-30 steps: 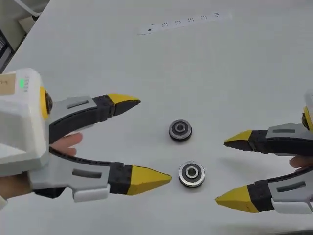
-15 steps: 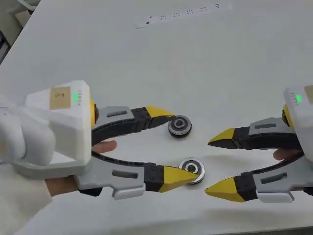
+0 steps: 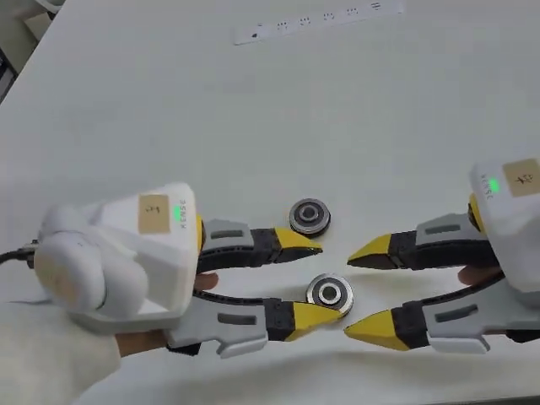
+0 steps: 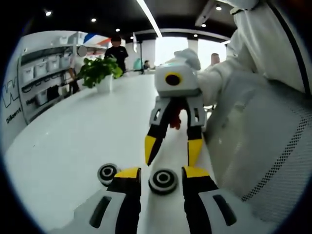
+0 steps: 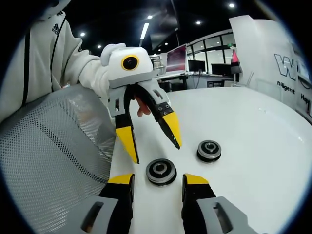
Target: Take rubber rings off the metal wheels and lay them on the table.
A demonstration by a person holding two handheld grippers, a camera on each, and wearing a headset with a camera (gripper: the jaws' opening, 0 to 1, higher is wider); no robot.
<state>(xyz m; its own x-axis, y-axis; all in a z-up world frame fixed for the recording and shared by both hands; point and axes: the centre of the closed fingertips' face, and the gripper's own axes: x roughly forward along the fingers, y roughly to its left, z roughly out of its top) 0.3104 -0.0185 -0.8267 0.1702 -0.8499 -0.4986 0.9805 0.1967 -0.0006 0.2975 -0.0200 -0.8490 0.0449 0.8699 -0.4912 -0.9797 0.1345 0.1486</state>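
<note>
Where rubber ends and metal begins is hard to tell: the near wheel [image 3: 329,293] and far wheel [image 3: 309,216] each show a dark band round a shiny hub. The left gripper [image 3: 327,279] has 1 jaw tip over the near wheel's edge, contact unclear. It faces the right gripper [image 3: 349,292] tip to tip, both held low and level with jaws spread wide. The near wheel lies flat on the surface [image 3: 253,126] between the left jaws, just ahead of the right jaws. The far wheel sits outside both.
</note>
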